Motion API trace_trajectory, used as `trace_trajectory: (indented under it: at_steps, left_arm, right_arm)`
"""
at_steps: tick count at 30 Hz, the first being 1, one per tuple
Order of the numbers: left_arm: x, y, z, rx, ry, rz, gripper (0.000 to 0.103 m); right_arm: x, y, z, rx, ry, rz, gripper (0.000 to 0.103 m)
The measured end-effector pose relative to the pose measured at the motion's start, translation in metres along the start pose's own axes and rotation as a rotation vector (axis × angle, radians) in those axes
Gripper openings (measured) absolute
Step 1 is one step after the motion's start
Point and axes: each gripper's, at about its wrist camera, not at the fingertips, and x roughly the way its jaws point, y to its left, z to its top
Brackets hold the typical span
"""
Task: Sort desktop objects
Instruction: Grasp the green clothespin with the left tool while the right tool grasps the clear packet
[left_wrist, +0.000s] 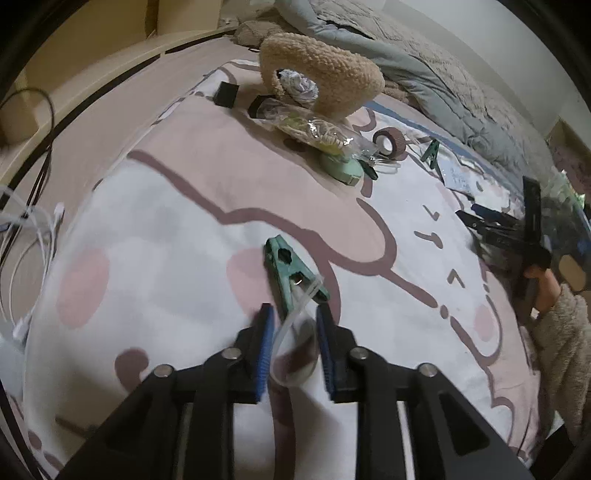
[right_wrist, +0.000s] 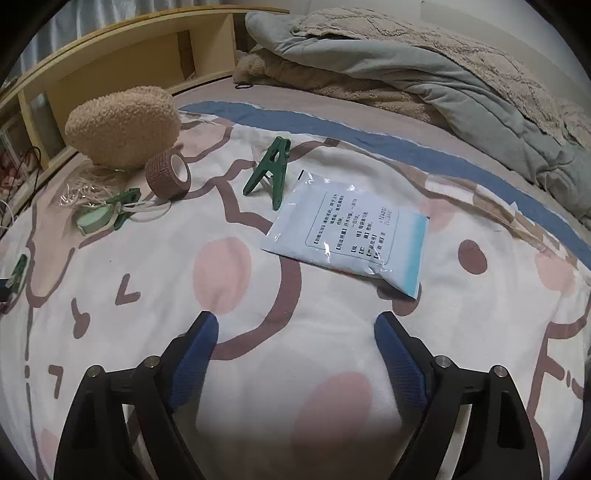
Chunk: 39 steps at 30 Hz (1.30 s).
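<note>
At lower centre of the left wrist view: a pale green plastic clothes peg (left_wrist: 286, 269) lies on the cartoon-printed bed sheet (left_wrist: 166, 240), with a clear plastic loop (left_wrist: 283, 330) trailing from its handle end back toward the camera.
Left fingers: the blue-padded left fingers (left_wrist: 266, 332) are drawn in close, with the loop passing between the pads. They appear to pinch it, though blur hides the exact contact.
Right fingers: the right fingers (right_wrist: 197, 343) are spread wide and hold nothing. They hover over bare sheet at the bottom of the right wrist view.
Step in hand: most likely picking up the pale peg by its loop, early in the sorting, since most items lie scattered.
Where the rest lies: a white printed sachet (right_wrist: 347, 232) sits at centre right of the right wrist view, just ahead of the spread fingers. A dark green clothes peg (right_wrist: 271, 170) is just above and left of it. A brown roll of woven tape (right_wrist: 168, 175) and a tan fleece pouch (right_wrist: 122, 125) are at upper left.
Next move: lift gently and check that the peg follows, because a thin slippery loop could slide out of the pads. Then carry it toward the other pegs.
Free hand: the sachet looks like the nearest target. It is flat, so it needs a low, shallow approach to one edge.
</note>
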Motion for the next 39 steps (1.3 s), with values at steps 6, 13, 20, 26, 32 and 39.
trace_trajectory:
  at_steps: [6,13,20,26,32,39]
  left_arm:
    - [-0.001,-0.006,0.003,0.025,-0.039,0.015,0.061]
    - [0.019,-0.024,0.018,0.061,-0.037,0.091,0.060]
    - [0.025,-0.030,0.016,0.140,-0.039,0.238,0.060]
    - [0.011,-0.007,0.010,0.124,-0.044,0.313,0.060]
    - [0.005,-0.007,0.010,0.109,-0.065,0.240,0.060]
    - [0.017,-0.015,0.013,0.121,-0.046,0.248,0.032]
  right_arm:
    - [-0.010,-0.008,0.005,0.064,-0.006,-0.017,0.099]
    - [-0.019,-0.033,0.034,0.190,-0.059,-0.109,0.103]
    - [0.009,-0.027,0.061,0.189,-0.021,-0.150,0.103]
    - [0.031,-0.024,0.065,0.178,0.047,-0.256,0.103]
    - [0.042,-0.019,0.060,0.184,0.067,-0.232,0.103]
    - [0.052,-0.011,0.068,0.144,0.084,-0.282,0.103]
